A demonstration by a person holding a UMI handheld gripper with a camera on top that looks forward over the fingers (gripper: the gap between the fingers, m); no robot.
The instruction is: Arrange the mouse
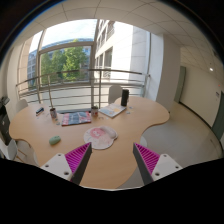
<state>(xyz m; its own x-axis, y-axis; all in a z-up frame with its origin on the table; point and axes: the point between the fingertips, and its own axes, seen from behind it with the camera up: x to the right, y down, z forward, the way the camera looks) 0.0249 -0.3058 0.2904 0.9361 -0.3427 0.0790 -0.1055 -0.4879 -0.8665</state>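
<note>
A round pale mouse mat (100,138) lies on the wooden table (120,165) just ahead of my left finger. A small pinkish thing, apparently the mouse (98,133), rests on it. My gripper (112,150) is open and empty above the table, with only bare tabletop between its magenta pads (78,158). The mat and mouse are beyond the fingertips and apart from them.
A white open laptop (112,109) stands further back on the table. A colourful flat book or mat (75,118) lies left of it, and a small green thing (54,140) lies near the left edge. A railing and large windows (65,65) are behind.
</note>
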